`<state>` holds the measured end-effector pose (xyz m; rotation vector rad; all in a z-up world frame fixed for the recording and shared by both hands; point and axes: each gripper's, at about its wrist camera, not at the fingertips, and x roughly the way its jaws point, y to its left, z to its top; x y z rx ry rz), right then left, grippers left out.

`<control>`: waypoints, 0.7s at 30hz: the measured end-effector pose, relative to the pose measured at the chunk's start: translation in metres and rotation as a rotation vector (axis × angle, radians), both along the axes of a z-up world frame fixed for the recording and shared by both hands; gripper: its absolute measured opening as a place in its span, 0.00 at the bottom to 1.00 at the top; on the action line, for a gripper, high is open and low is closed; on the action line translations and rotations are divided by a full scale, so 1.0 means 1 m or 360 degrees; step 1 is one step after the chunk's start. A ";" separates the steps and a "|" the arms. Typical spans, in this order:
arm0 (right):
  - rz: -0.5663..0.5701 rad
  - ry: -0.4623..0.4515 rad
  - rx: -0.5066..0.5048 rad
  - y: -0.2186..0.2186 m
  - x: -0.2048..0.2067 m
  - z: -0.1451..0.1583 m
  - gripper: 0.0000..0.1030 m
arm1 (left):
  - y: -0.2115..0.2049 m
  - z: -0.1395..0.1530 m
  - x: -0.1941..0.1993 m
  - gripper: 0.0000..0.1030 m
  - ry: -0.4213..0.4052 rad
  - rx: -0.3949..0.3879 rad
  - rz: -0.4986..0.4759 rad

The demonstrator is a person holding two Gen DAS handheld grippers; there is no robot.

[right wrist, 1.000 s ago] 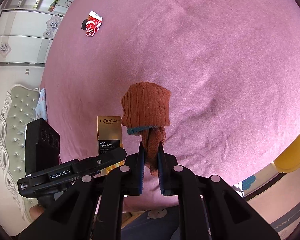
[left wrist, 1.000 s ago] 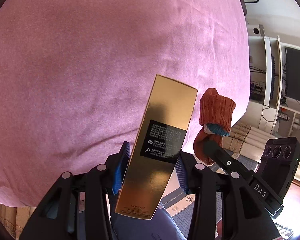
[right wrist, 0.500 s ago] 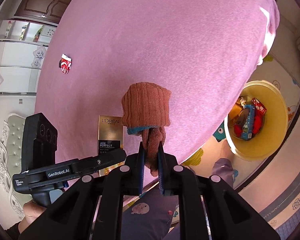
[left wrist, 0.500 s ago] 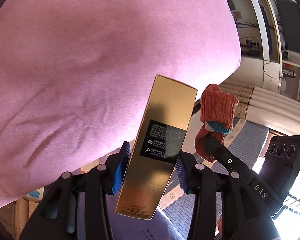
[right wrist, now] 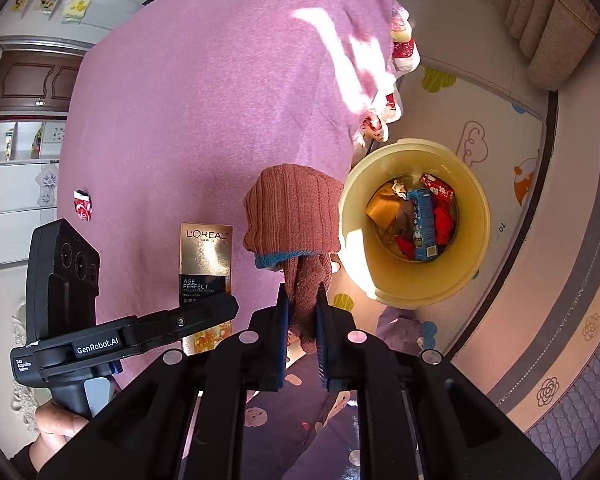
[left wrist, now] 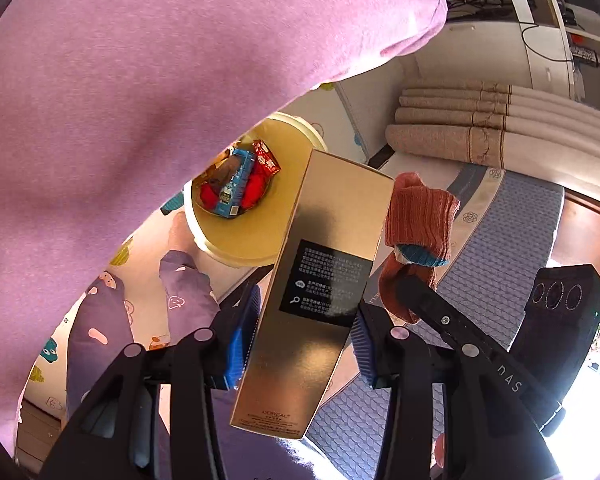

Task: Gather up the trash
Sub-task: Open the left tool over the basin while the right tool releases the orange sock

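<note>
Newly in view: yellow bin (right wrist: 476,208) with wrappers (right wrist: 440,216), blue carton (right wrist: 422,224).

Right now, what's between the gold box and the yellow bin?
In the right wrist view, the rust-brown sock hangs between the gold L'Oreal box and the yellow bin, pinched in the right gripper. Pink bedspread lies behind.

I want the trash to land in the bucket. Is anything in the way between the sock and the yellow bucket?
Nothing visible. The sock hangs in the right gripper beside the open yellow bucket.
</note>
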<state>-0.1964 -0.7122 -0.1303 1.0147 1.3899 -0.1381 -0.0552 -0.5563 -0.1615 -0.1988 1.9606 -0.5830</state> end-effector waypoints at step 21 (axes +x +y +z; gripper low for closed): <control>-0.0117 0.0100 0.0015 -0.059 -0.029 -0.027 0.22 | -0.041 -0.009 -0.019 0.75 -0.0050 0.0120 -0.0241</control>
